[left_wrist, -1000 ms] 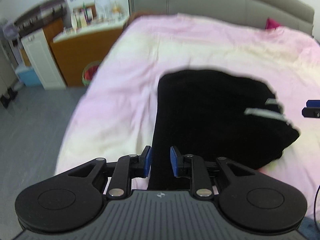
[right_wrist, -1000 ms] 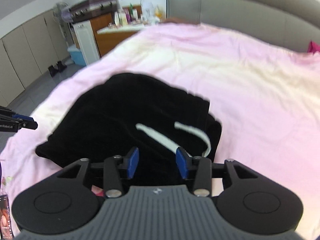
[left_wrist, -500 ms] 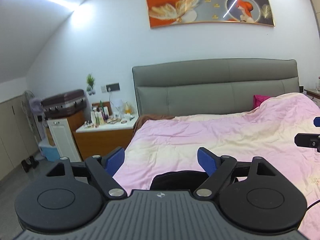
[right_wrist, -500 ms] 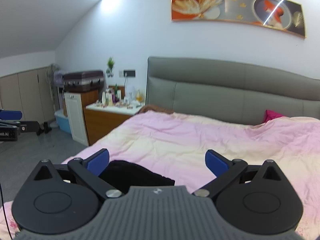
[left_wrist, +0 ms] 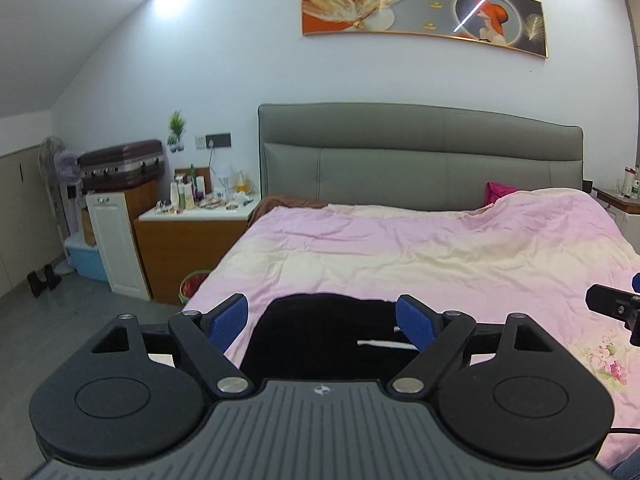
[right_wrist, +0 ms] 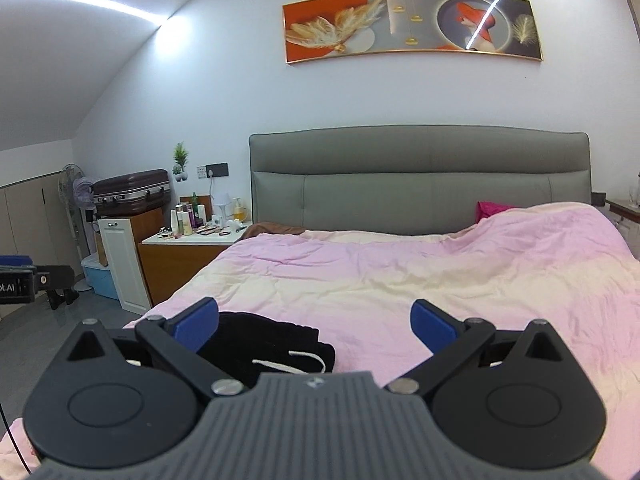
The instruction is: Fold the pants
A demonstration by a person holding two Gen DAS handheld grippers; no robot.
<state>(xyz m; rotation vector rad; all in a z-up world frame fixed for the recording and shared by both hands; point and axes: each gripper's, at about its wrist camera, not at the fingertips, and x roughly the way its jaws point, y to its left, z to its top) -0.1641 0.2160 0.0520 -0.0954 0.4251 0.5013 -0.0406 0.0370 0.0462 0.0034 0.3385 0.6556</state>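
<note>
The black pants [left_wrist: 320, 332] lie folded in a compact pile on the pink bedspread [left_wrist: 420, 256], with a white drawstring [left_wrist: 384, 344] showing on top. My left gripper [left_wrist: 322, 322] is held above the near edge of the pile, wide open and empty. In the right wrist view the pants [right_wrist: 264, 344] sit low and left, drawstring [right_wrist: 288, 362] across them. My right gripper [right_wrist: 314, 324] is also wide open with nothing between its blue pads, raised over the bed beside the pile. Each gripper's tip shows at the edge of the other's view.
A grey padded headboard [left_wrist: 420, 160] backs the bed, with a magenta pillow [left_wrist: 498, 192] at its right. A wooden nightstand [left_wrist: 188, 240] crowded with bottles stands left of the bed, beside a white cabinet [left_wrist: 116, 240], a suitcase and a fan. A small bin [left_wrist: 194, 284] sits on the grey floor.
Both grippers opened wide, let go of the pants, rose and tilted up. The views went from looking down on the pile to looking level across the bed at the headboard.
</note>
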